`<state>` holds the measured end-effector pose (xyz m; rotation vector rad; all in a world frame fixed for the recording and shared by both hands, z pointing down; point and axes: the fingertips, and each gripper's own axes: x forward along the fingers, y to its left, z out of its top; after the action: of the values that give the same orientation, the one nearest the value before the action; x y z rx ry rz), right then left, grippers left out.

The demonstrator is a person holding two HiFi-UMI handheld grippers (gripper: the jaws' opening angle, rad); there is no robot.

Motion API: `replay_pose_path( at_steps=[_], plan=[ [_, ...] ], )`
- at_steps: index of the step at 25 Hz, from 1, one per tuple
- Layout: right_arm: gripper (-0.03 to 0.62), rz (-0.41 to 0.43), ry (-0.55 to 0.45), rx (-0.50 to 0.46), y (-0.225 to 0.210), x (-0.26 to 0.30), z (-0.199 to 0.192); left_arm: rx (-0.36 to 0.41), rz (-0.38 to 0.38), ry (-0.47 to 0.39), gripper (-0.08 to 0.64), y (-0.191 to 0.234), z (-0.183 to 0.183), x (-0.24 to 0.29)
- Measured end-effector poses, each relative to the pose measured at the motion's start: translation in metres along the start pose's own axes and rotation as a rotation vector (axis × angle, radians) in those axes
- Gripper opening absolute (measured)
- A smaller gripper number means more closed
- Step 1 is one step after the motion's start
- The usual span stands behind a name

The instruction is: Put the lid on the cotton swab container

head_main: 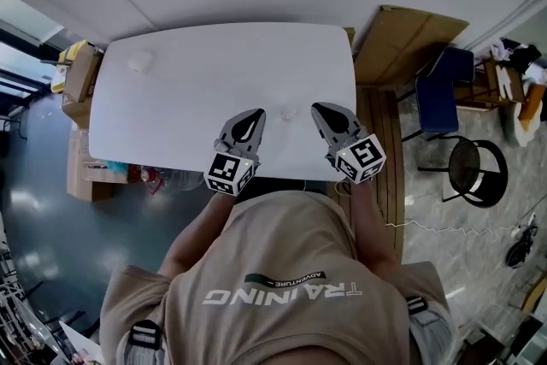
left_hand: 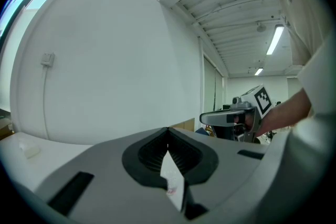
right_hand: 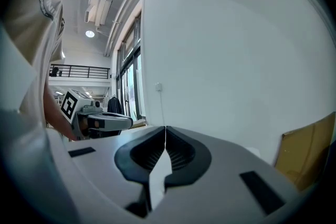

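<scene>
Bench [head_main: 171,124] white, seen from above. Left claw [head_main: 255,113] and right claw [head_main: 319,108] hover over its near edge, each pressed fully together with nothing between, tips pointing toward the wall. Small pale blob [head_main: 289,110] lies on the bench between the two tips. Another pale lump [head_main: 139,61] sits well apart, near the far left corner. Too faint to tell lid from container, or any long axis. Cardboard [head_main: 402,43] stands right of the bench.

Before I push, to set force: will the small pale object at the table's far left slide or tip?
The pale object looks small and low: probably light, sliding rather than tipping. The white table looks smooth, likely low friction.
</scene>
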<state>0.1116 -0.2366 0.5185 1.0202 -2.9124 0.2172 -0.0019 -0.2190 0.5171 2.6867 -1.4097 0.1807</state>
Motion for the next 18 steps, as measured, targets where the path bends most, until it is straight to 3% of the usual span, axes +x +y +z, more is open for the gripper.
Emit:
replay_pose_path(
  at_steps=[7, 18],
  plan=[
    [0.020, -0.011, 0.029, -0.013, 0.009, 0.022, 0.004, -0.019, -0.029, 0.002, 0.012, 0.025, 0.000, 0.002],
    [0.020, -0.098, 0.091, -0.012, 0.014, 0.042, -0.004, -0.010, -0.169, -0.005, 0.012, 0.044, -0.001, 0.017]
  ],
)
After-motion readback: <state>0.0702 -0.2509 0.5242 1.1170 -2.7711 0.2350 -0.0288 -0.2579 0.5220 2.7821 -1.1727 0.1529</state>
